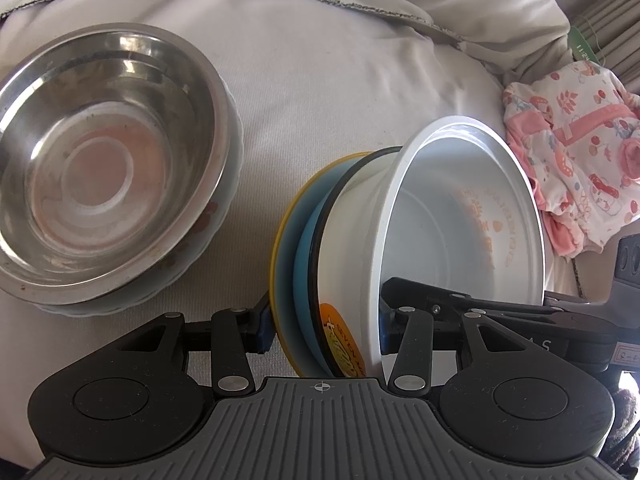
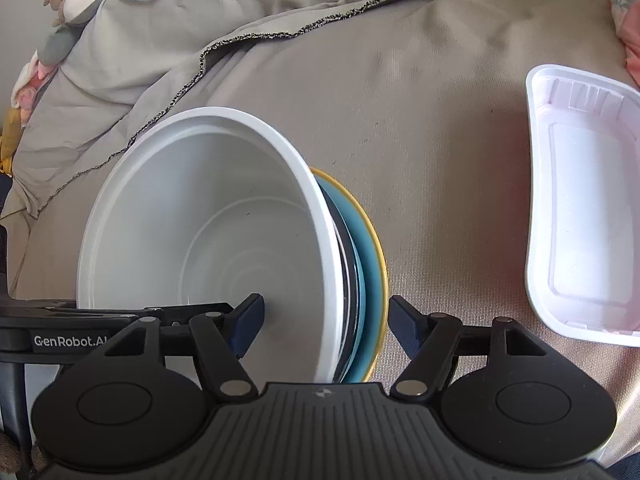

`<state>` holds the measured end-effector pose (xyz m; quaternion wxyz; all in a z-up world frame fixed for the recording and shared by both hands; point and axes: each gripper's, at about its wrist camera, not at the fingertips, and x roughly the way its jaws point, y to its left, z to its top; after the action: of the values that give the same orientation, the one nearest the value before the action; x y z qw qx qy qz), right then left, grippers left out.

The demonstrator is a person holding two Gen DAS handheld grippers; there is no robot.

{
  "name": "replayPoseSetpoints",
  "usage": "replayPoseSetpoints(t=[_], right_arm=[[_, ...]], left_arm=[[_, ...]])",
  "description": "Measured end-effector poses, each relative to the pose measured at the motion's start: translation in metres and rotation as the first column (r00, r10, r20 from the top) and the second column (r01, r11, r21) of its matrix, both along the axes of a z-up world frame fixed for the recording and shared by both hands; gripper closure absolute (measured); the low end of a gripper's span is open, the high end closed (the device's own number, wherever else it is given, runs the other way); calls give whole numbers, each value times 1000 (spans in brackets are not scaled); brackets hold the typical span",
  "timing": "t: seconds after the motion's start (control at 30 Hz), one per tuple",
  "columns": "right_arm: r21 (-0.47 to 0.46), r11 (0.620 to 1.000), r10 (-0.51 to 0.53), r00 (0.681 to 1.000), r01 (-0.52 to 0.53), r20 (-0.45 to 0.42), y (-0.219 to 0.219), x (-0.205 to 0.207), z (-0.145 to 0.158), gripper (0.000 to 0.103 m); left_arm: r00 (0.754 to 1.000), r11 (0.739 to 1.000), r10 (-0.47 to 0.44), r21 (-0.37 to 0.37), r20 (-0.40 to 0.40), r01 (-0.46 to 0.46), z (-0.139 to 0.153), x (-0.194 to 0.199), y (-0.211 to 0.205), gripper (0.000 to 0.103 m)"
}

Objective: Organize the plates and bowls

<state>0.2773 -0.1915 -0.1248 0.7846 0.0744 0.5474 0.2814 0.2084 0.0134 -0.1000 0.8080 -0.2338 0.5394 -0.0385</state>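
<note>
A stack of a white paper bowl (image 1: 452, 240), a black-rimmed bowl and a blue plate with a yellow rim (image 1: 286, 240) is held on its side. My left gripper (image 1: 324, 324) is shut across the stack, one finger behind the plate, one inside the white bowl. In the right wrist view my right gripper (image 2: 326, 320) spans the same stack (image 2: 208, 216) from the other side, its left finger inside the white bowl and its right finger just off the yellow rim (image 2: 380, 256). A steel bowl (image 1: 104, 168) sits on a white dish at left.
Everything lies on a beige quilted bed cover (image 1: 320, 80). A white plastic tray (image 2: 584, 216) lies to the right in the right wrist view. Pink patterned clothing (image 1: 572, 152) is bunched at the right. A soft toy (image 2: 72, 4) lies at the far left.
</note>
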Motion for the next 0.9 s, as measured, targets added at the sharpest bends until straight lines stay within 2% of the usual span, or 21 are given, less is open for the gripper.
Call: replayPoseSetpoints(t=[0.33, 0.73, 0.9], right_arm=[[39, 999, -1, 999, 2, -45, 1, 0, -4, 40], [14, 1000, 1, 998, 0, -67, 7, -9, -2, 39], [2, 1000, 3, 997, -3, -82, 7, -3, -8, 39]], left_arm=[[1000, 998, 7, -59, -17, -8, -3, 2, 12, 53], [998, 993, -13, -116, -53, 7, -6, -3, 21, 51], [998, 995, -41, -92, -37, 37, -2, -2, 13, 47]])
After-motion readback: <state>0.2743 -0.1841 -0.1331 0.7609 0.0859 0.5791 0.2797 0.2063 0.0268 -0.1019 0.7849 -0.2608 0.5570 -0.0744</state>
